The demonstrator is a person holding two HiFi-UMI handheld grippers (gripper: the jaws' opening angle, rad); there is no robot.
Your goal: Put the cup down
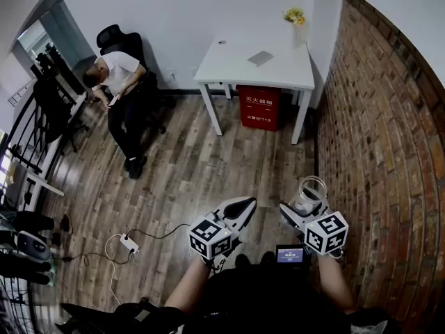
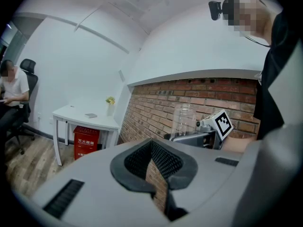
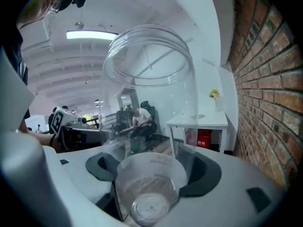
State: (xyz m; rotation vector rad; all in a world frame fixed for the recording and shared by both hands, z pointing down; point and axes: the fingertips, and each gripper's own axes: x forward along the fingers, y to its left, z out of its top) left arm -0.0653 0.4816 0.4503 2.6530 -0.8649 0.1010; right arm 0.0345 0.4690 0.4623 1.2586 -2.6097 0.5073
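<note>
**Right gripper** (image 3: pixel 151 169): the white moulded jaws stand apart and their dark pads are clamped on the lower body of a clear plastic cup (image 3: pixel 147 93). The cup is tall, thin-walled and round, narrows to a small disc base, and looks empty. It is held roughly upright in the air, mouth uppermost.

**Handling (judged).** The cup is probably very light and glossy, so it may slip or rotate if the clamp is slack. The thin wall would likely buckle or crack under a hard squeeze. The best hold is low on the body, where the taper and base stiffen it, as here. The open rim is the weakest place.

**Left gripper** (image 2: pixel 151 157): the cross-hatched black pads are closed together at the tips with nothing between them. It is just beside the right gripper.

**Surroundings.** The cup hangs over a wooden plank floor (image 1: pixel 181 172), close to a rough red brick wall (image 1: pixel 389 152). It is well apart from the smooth white worktop (image 1: pixel 236 68), and a red box (image 1: pixel 259 106) stands under that worktop.
</note>
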